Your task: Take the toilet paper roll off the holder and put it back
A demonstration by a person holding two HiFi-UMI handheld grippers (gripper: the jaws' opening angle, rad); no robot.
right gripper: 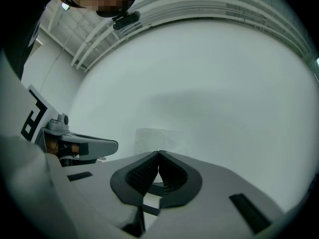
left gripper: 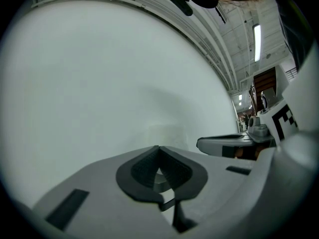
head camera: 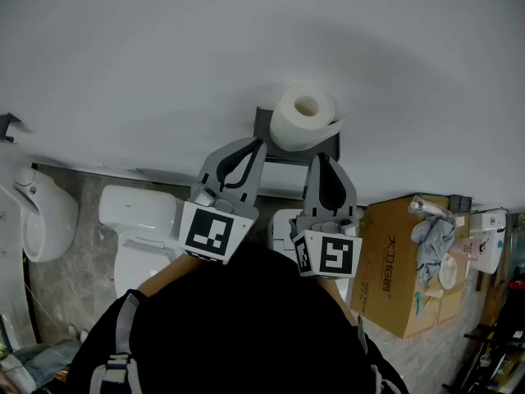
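A white toilet paper roll sits on a dark wall-mounted holder in the head view, its core facing me. My left gripper is just below and left of the roll, shut and empty. Directly below the roll and holder is my right gripper, also shut with nothing in it. In the left gripper view the left gripper has its tips together against a bare white wall. In the right gripper view the right gripper is likewise closed, and a faint pale roll shows just beyond its tips.
A white toilet stands below on the grey floor, a urinal at far left. A cardboard box with cloth and items on top stands at the right. The white wall fills the upper view.
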